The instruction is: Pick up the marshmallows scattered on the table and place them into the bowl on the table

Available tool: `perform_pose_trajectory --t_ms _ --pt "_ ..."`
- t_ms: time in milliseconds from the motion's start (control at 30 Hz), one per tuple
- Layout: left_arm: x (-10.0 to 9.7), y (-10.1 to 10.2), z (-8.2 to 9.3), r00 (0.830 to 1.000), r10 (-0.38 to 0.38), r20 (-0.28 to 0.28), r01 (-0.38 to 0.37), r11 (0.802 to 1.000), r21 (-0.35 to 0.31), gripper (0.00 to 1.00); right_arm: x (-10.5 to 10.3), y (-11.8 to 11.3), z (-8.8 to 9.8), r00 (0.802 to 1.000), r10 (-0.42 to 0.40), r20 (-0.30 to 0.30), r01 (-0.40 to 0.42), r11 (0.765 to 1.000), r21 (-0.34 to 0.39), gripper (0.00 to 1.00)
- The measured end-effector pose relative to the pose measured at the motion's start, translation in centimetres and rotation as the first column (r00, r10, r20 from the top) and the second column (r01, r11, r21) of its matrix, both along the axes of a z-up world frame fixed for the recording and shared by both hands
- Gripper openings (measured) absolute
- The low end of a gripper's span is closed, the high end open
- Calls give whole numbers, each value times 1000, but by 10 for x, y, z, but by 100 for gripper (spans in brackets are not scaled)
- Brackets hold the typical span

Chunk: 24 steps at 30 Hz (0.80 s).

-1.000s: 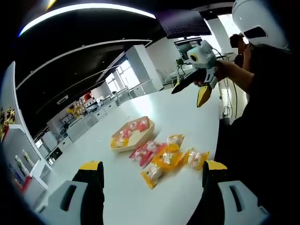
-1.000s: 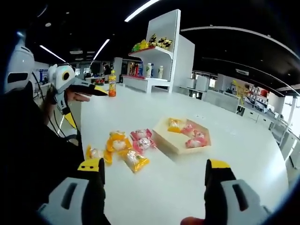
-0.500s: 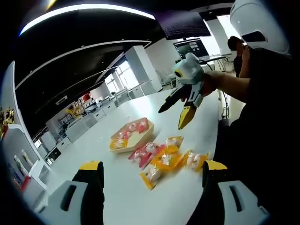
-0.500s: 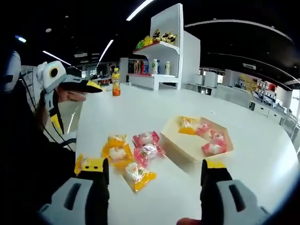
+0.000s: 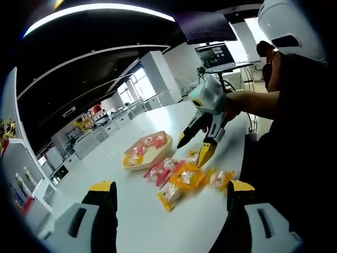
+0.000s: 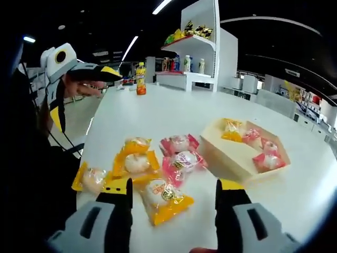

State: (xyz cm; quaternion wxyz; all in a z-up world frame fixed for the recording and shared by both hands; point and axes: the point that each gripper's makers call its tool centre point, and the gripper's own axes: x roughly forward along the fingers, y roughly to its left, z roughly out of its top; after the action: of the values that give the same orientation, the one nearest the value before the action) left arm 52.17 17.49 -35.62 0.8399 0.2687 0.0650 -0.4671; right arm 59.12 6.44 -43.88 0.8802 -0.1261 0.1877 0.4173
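Fingers (image 6: 174, 197) of my right hand, apart, straddle a yellow marshmallow packet (image 6: 160, 197) beside the bowl (image 6: 239, 158); slippery wrapping may squirt free.

White table (image 6: 158, 113), wrapped marshmallows (image 6: 138, 163) scattered, wood bowl (image 6: 231, 155) w/ more, orange bottle (image 6: 140, 86)

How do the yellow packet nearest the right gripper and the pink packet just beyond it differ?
In the right gripper view, the yellow-wrapped marshmallow lies nearest the right gripper, between its open jaws, while the pink-wrapped marshmallow lies farther off, closer to the wooden bowl. The wrappers differ in colour: yellow against pink. The yellow one looks larger, though only because it is nearer. Both are sealed packets, each showing a pale marshmallow, lying outside the bowl on the white table.
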Motion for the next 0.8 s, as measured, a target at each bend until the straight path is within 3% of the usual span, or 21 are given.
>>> perform_pose_trajectory --t_ms 233,800 --pt "0 0 0 1000 1 2 -1 1000 2 84 -6 6 1 1000 19 -19 -18 1000 20 45" --pt "-1 1 -1 1000 6 8 -6 1000 12 82 -20 4 -3 998 37 -42 -37 999 8 40"
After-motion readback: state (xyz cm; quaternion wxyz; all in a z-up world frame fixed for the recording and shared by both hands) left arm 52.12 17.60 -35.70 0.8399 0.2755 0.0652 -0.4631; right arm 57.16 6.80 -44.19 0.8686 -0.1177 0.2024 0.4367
